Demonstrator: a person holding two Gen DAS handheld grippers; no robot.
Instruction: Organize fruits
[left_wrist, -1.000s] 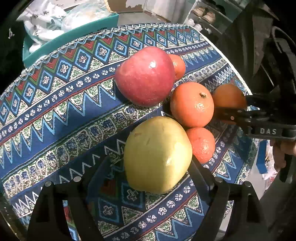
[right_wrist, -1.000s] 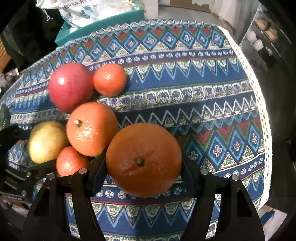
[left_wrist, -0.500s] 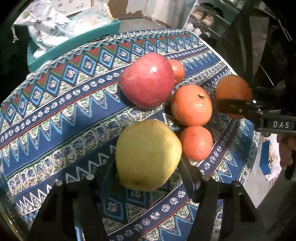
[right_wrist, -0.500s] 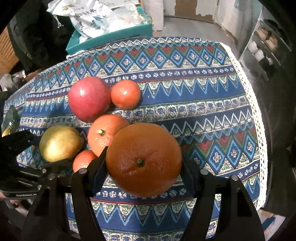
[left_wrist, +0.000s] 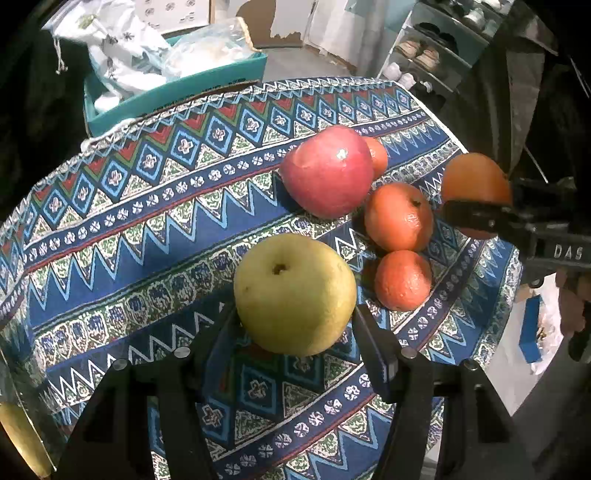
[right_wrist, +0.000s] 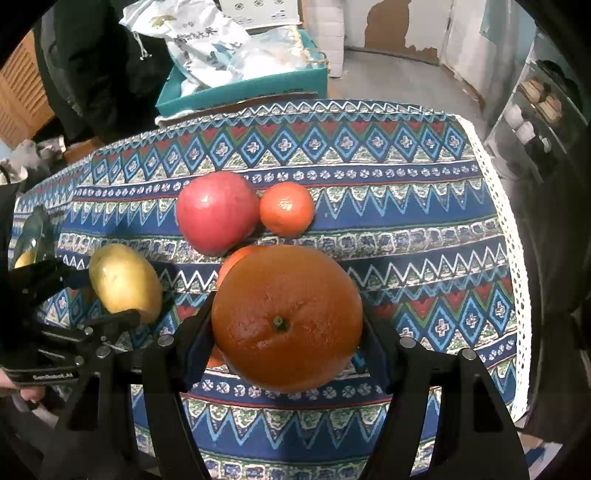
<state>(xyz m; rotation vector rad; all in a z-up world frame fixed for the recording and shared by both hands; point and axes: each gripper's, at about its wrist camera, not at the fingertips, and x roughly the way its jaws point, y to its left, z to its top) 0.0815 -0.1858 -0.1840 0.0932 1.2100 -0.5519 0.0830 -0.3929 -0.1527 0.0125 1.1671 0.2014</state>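
1. Left gripper (left_wrist: 295, 321): black, two-fingered, hand-held; fingers pressed to either side of the yellow-green pear (left_wrist: 294, 293). The pear's stem end faces the camera, and it looks raised off the cloth, with shadow beneath. From the right wrist view the same gripper (right_wrist: 110, 295) shows at the left edge, clamped on the pear (right_wrist: 123, 282).
2. Right gripper (right_wrist: 286, 332): black, two-fingered, hand-held; fingers closed against the flanks of the large orange (right_wrist: 286, 317), stem end facing the camera. From the left wrist view this gripper (left_wrist: 476, 206) enters from the right, its body marked "DAS", and the orange (left_wrist: 474, 179) sits in it above the table's right edge.
3. Tablecloth (left_wrist: 147, 221): blue ground with bands of zigzags, diamonds and flowers in red, green and white; a white lace border along the right edge (right_wrist: 509, 229).
4. Small mandarin (left_wrist: 402, 280): on the cloth, just right of the held pear.
5. Medium mandarin (left_wrist: 399, 216): on the cloth just beyond the small one, close to it, stem visible on top.
6. Red apple (left_wrist: 327, 171): on the cloth near the middle, just beside the medium mandarin; also in the right wrist view (right_wrist: 216, 212).
7. Far mandarin (right_wrist: 286, 208): touching or nearly touching the apple's right side; largely hidden behind the apple in the left wrist view (left_wrist: 378, 158).
8. Teal box (right_wrist: 240, 90): beyond the table's far edge, holding white printed bags.
9. Shelf unit (left_wrist: 424, 59): far right, with shoes on its tiers.
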